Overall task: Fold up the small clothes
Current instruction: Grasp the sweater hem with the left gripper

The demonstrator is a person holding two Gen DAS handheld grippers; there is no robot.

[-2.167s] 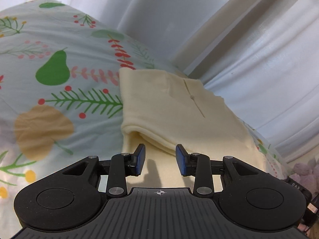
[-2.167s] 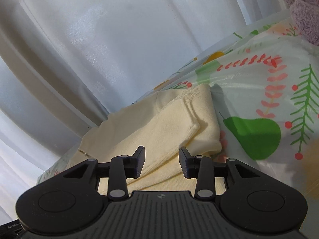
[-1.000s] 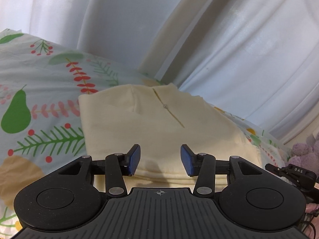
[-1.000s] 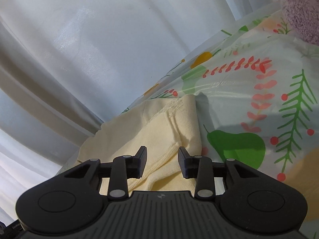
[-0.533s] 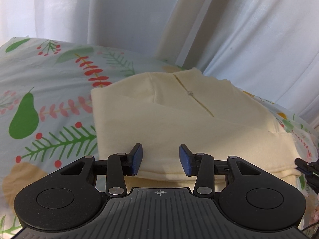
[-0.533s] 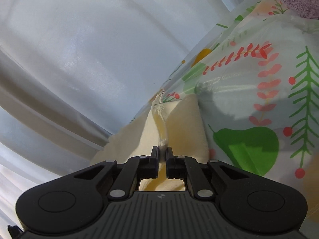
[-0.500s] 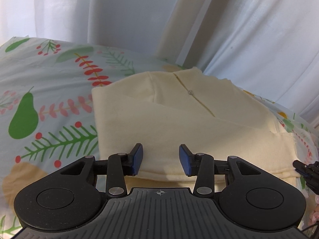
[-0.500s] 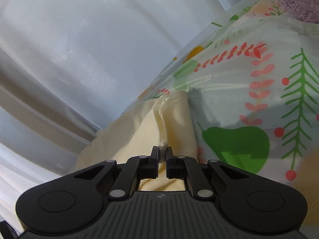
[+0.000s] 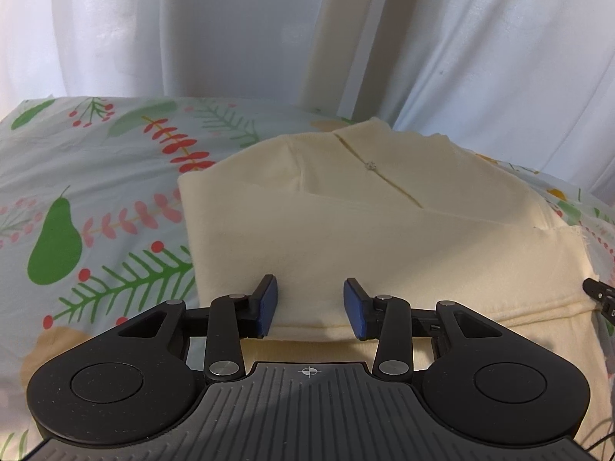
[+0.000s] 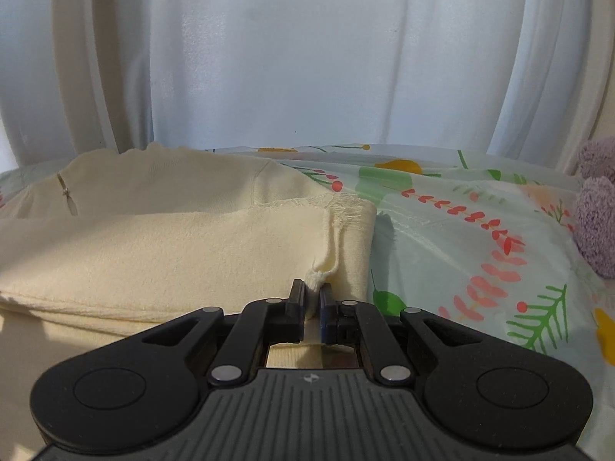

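Observation:
A cream garment (image 9: 346,223) lies partly folded on the printed bed sheet (image 9: 96,199), a small button on its slit near the far edge. My left gripper (image 9: 310,307) is open, its blue pads at the garment's near folded edge with nothing between them. My right gripper (image 10: 311,297) is shut on a pinch of the garment's (image 10: 173,253) right corner edge, low over the cloth. The right gripper's tip (image 9: 599,297) shows at the right edge of the left wrist view.
White curtains (image 10: 307,57) hang right behind the bed. A fuzzy purple item (image 10: 595,207) lies on the sheet (image 10: 480,230) at the far right.
My right gripper shut on the garment's right corner and has swung level with it. My left gripper stayed open and turned to face the garment squarely.

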